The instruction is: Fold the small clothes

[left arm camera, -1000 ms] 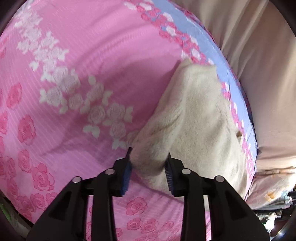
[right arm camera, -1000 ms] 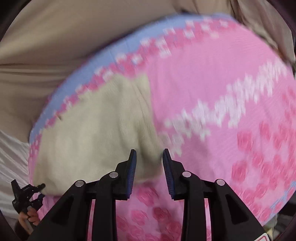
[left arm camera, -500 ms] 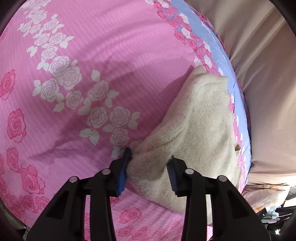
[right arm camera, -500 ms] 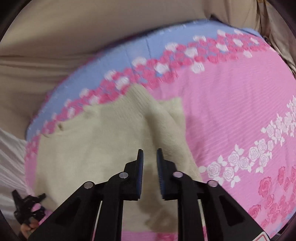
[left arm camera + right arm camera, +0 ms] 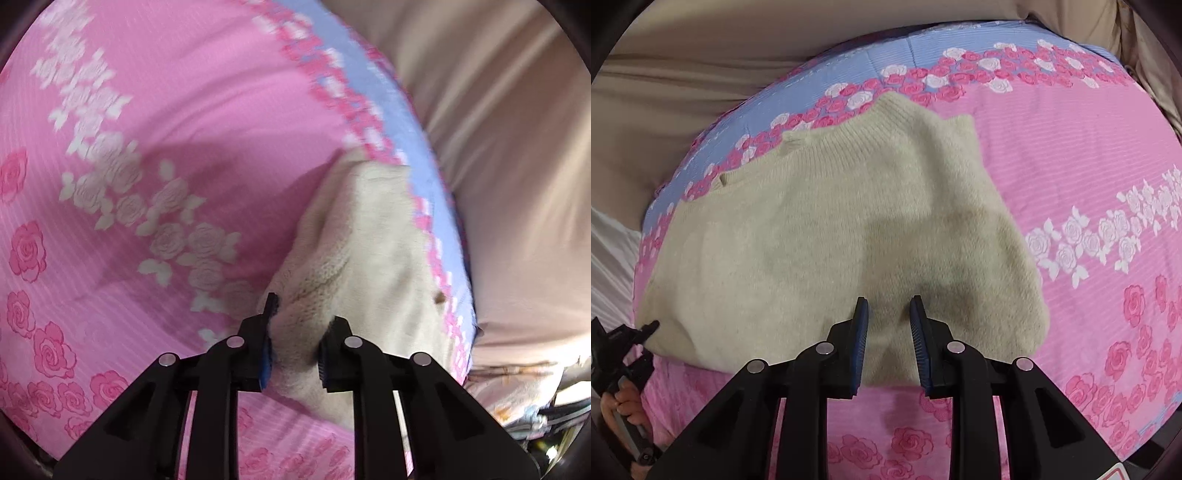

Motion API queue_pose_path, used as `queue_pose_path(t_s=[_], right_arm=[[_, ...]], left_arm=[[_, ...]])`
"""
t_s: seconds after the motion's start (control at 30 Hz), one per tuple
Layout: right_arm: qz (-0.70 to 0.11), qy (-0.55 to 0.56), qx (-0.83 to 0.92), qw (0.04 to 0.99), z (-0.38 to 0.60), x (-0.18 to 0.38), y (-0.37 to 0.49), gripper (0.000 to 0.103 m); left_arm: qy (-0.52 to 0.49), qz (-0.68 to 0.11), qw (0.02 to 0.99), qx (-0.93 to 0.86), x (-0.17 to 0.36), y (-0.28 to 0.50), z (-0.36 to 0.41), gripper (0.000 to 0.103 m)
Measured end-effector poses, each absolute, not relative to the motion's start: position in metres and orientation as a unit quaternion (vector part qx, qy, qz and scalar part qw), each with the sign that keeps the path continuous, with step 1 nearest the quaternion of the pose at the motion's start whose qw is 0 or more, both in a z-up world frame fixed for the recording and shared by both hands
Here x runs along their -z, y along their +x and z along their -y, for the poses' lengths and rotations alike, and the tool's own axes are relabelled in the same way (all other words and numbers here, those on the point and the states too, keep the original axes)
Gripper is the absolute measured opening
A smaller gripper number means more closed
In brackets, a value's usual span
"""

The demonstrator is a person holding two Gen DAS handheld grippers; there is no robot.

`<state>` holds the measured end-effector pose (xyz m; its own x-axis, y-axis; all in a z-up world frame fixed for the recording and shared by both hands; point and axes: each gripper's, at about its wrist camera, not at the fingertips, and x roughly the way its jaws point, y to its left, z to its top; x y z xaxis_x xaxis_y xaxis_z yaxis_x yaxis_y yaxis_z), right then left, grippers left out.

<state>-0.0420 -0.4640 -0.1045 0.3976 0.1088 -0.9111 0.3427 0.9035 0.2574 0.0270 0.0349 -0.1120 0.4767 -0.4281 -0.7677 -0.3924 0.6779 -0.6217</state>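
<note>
A cream knitted sweater [image 5: 827,229] lies folded on a pink rose-print bedsheet [image 5: 1089,166]. In the left wrist view the sweater [image 5: 369,258] rises in a ridge towards my left gripper [image 5: 299,325], whose jaws are closed on a bunched corner of it. In the right wrist view my right gripper [image 5: 888,314] hovers open over the sweater's near edge, holding nothing. The left gripper [image 5: 646,326] also shows at the sweater's far left corner in that view, with a hand on its handle.
The sheet has a blue rose border [image 5: 886,55] along its far edge, with beige bedding [image 5: 701,55] beyond. A pale pillow [image 5: 609,266] lies at left. Clutter [image 5: 546,413] sits past the bed edge in the left view.
The right gripper opened and drew back towards the sweater's near edge. The left gripper closed on the sweater corner and is moving; its view is blurred.
</note>
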Motion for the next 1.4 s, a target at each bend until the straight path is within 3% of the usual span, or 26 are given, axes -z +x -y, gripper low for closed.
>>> queue_pose_path(t_s=[0.37,0.5,0.6,0.67,0.87,0.97,1.2,1.4], right_arm=[[-0.557,0.218,0.065,0.799,0.470,0.121,-0.044,0.029],[-0.527,0.231,0.047,0.817,0.464,0.091,-0.042,0.031],[-0.503,0.198,-0.010,0.841,0.436,0.060,-0.017,0.018],[-0.502,0.183,-0.047,0.844,0.409,0.052,0.009,0.016],[-0.578,0.101,-0.071,0.807,0.348,0.110,0.061,0.016],[-0.569,0.080,-0.068,0.816,0.342,0.123,0.062,0.016],[-0.521,0.184,-0.048,0.832,0.396,0.081,0.033,0.017],[-0.473,0.282,0.034,0.834,0.503,0.071,-0.028,0.018]], left_arm=[[-0.318,-0.452,0.823,0.131,0.015,0.030,0.035,0.015],[-0.312,-0.453,0.823,0.139,0.007,0.033,0.049,0.015],[-0.318,-0.460,0.820,0.124,0.013,0.034,0.044,0.015],[-0.320,-0.465,0.818,0.112,0.018,0.034,0.036,0.015],[-0.334,-0.467,0.809,0.126,0.021,0.026,0.021,0.015],[-0.313,-0.465,0.814,0.155,0.012,0.025,0.033,0.015],[-0.266,-0.450,0.819,0.237,-0.022,0.025,0.080,0.015],[-0.157,-0.441,0.803,0.367,-0.059,0.008,0.188,0.015]])
